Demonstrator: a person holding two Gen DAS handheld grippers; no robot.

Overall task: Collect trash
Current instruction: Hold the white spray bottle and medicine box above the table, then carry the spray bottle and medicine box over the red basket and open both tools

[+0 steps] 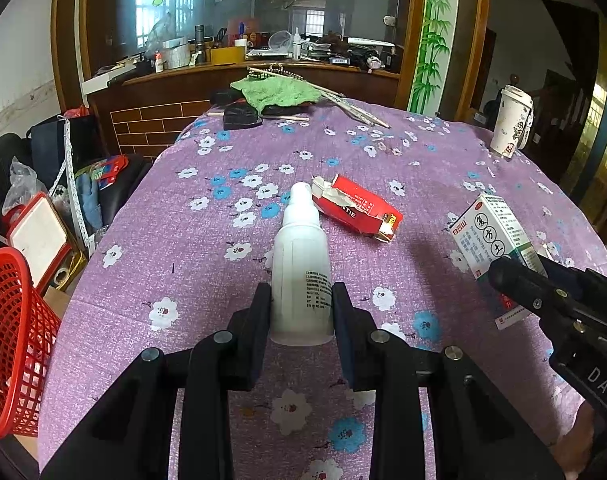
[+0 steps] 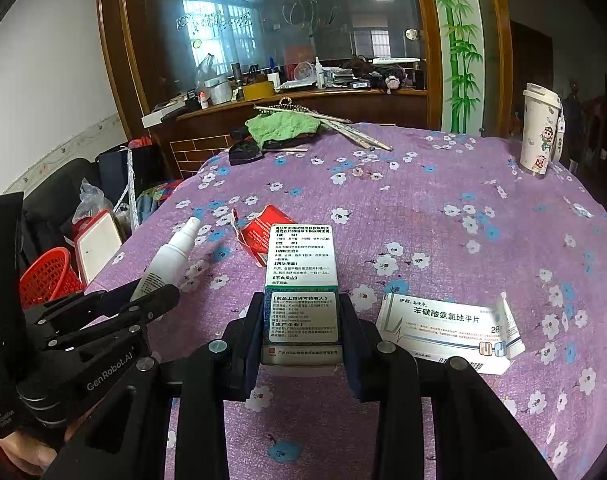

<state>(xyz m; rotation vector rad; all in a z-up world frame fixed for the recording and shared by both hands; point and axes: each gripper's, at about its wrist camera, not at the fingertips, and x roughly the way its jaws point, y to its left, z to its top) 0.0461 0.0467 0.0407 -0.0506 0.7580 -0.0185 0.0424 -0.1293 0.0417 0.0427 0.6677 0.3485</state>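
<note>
My left gripper point(image 1: 302, 300) is shut on a white spray bottle point(image 1: 301, 256), held over the purple flowered tablecloth point(image 1: 207, 248); the bottle also shows in the right wrist view point(image 2: 169, 258). My right gripper point(image 2: 301, 316) is shut on a green-and-white medicine box point(image 2: 301, 280), which also shows in the left wrist view point(image 1: 491, 232). A torn red carton point(image 1: 359, 208) lies on the cloth beyond both; in the right wrist view it point(image 2: 259, 228) sits partly behind the box. A flat white pill box point(image 2: 443, 328) lies right of my right gripper.
A red mesh basket point(image 1: 11, 340) stands off the table's left edge, also in the right wrist view point(image 2: 47, 276). A white tumbler point(image 2: 539, 132) stands at the far right. A green cloth point(image 1: 279, 90), black items and sticks lie at the far edge.
</note>
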